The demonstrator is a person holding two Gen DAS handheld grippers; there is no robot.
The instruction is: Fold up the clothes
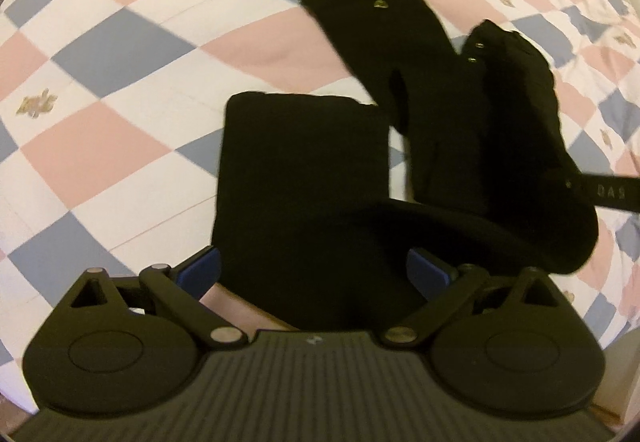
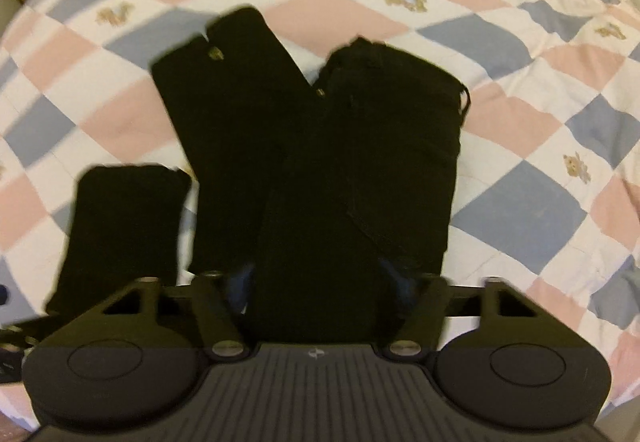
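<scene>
Black trousers (image 2: 360, 162) lie on a checked quilt (image 2: 520, 210), waist end far from me, with a brass button (image 2: 320, 92) showing. One leg is folded back, its hem (image 1: 304, 98) pointing away. My left gripper (image 1: 314, 274) hovers low over that folded leg (image 1: 300, 182), open, its blue pads (image 1: 200, 276) wide apart and the cloth filling the gap. My right gripper (image 2: 318, 282) sits over the thick seat part, open but less widely, with dark cloth between its fingers. Both views are blurred.
The pink, blue and white quilt (image 1: 120, 122) with small bear prints covers the whole bed around the trousers. A black bar with pale lettering (image 1: 608, 190) reaches in from the right edge of the left wrist view. The bed's edge shows at the far corners.
</scene>
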